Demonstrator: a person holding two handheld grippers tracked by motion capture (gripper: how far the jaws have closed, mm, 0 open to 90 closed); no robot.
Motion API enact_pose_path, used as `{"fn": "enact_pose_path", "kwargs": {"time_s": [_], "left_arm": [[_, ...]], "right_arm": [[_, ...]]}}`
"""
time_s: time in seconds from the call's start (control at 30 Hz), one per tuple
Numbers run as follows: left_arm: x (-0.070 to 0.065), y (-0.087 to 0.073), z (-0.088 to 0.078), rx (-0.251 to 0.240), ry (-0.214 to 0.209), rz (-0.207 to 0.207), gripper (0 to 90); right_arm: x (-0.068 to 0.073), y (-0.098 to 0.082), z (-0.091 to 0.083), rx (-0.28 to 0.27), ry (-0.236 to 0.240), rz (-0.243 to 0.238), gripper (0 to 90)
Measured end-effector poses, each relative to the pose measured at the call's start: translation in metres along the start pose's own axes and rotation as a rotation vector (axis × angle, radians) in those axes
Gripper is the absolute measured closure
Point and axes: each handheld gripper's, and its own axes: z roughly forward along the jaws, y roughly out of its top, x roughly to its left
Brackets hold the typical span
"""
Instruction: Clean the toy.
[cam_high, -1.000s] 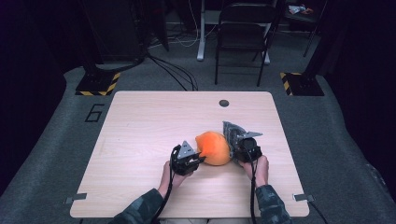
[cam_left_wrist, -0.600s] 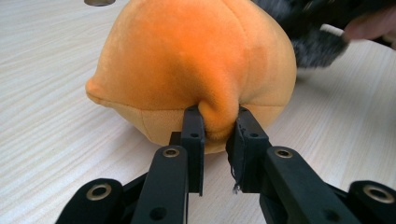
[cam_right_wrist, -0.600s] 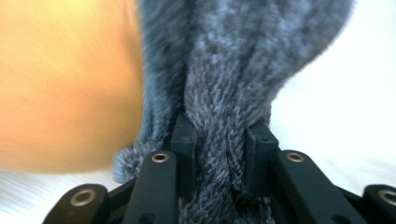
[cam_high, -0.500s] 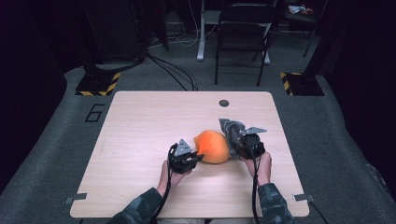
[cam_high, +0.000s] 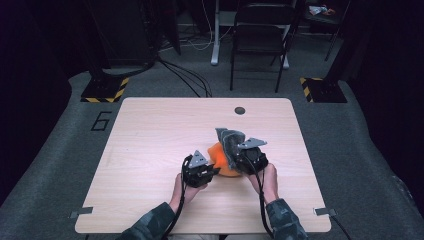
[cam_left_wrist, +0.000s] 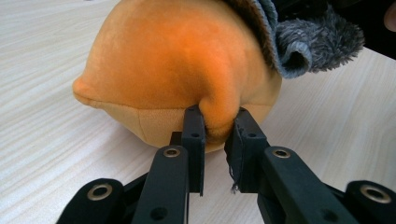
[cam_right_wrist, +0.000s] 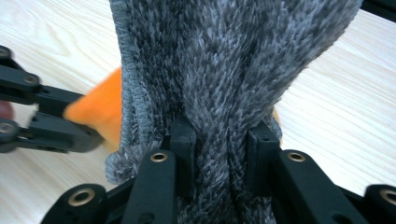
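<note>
Orange plush toy (cam_high: 223, 161) sits on the desk (cam_high: 150, 145), a little right of centre on the near half, between the two hands. Soft, rounded body, paler underside; a grey fuzzy cloth piece (cam_high: 229, 141) (looks like a cover or garment, can't tell which) is draped over its far-right side and stands up above it.

Left tongs (cam_left_wrist: 215, 123): clamped on a small nub of orange plush low on the body, fabric bunched between the pads. Acting as the anchor.

Right tongs (cam_right_wrist: 219, 135): clamped on a fold of the grey cloth, pile squeezed between the pads, cloth rising up and away from them. In the right gripper view the left tongs show at left, against the orange.

My read: the grey piece is being pulled relative to the toy, on or off I can't tell.

To do it well:
- keep the left grip low and steady so the toy doesn't lift off the desk
- pull the grey cloth along the curve of the body, not straight up, or the hem will snag
- left grip is only on a thin nub; a hard tug could slip it
- regrip nearer the hem if the cloth just stretches
</note>
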Motion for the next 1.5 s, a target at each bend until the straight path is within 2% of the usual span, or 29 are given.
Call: {"fn": "enact_pose_path", "kwargs": {"time_s": [0.13,0.27,0.47,0.6,0.63,0.7,0.73,0.77,0.8,0.87,0.93,1.0,1.07,1.13,1.23,1.33,1.4,1.43,1.5], "left_arm": [[0.003,-0.001,0.0,0.003,0.0,0.006,77.8],[0.002,-0.001,0.001,0.001,0.004,0.014,77.7],[0.003,-0.002,0.002,0.001,0.0,0.005,77.7],[0.006,-0.002,0.001,0.005,0.001,0.0,77.4],[0.006,-0.002,0.001,0.004,0.001,0.001,77.4],[0.007,-0.002,0.0,0.004,0.006,0.012,77.2],[0.007,-0.002,0.0,0.006,0.001,-0.004,77.1],[0.008,-0.003,0.0,0.002,0.006,-0.001,77.1],[0.009,-0.003,0.0,0.004,0.006,-0.003,77.0],[0.009,-0.003,0.001,0.005,0.009,-0.006,77.0],[0.009,-0.003,0.001,0.004,0.012,-0.007,77.0],[0.009,-0.003,0.001,0.006,0.013,-0.005,77.0],[0.009,-0.004,0.001,0.006,0.018,-0.002,76.9],[0.01,-0.004,0.001,0.008,0.021,-0.009,76.8],[0.01,-0.005,0.002,0.01,0.009,-0.013,76.3],[0.009,-0.004,0.003,0.005,0.015,0.005,74.3],[0.008,-0.003,0.002,0.003,0.014,0.006,68.5],[0.008,-0.001,0.0,0.007,0.019,0.022,63.5],[0.009,0.003,-0.004,-0.019,0.026,0.047,52.7]], "right_arm": [[-0.012,-0.008,0.006,0.017,-0.003,0.034,69.1],[-0.026,-0.017,0.011,0.049,-0.031,0.06,69.0],[-0.044,-0.037,0.028,0.121,-0.052,0.134,69.1],[-0.047,-0.051,0.045,0.195,-0.066,0.122,68.6],[-0.046,-0.052,0.046,0.184,-0.066,0.132,68.6],[-0.044,-0.048,0.044,0.201,-0.083,0.099,68.3],[-0.045,-0.046,0.041,0.194,-0.088,0.101,68.3],[-0.046,-0.044,0.037,0.182,-0.1,0.113,68.4],[-0.048,-0.042,0.032,0.158,-0.109,0.111,68.6],[-0.049,-0.035,0.019,0.102,-0.113,0.143,68.7],[-0.044,-0.025,0.005,0.032,-0.105,0.146,68.7],[-0.036,-0.018,-0.002,-0.005,-0.097,0.118,68.7],[-0.026,-0.013,-0.002,-0.007,-0.059,0.086,68.4],[-0.018,-0.012,0.004,0.019,-0.056,0.052,68.1],[-0.019,-0.018,0.011,0.041,-0.05,0.055,68.4],[-0.023,-0.021,0.014,0.038,-0.047,0.063,68.4],[-0.021,-0.02,0.013,0.055,-0.059,0.079,68.4],[-0.023,-0.02,0.014,0.046,-0.059,0.052,68.4],[-0.022,-0.02,0.014,0.052,-0.062,0.052,68.4]]}}
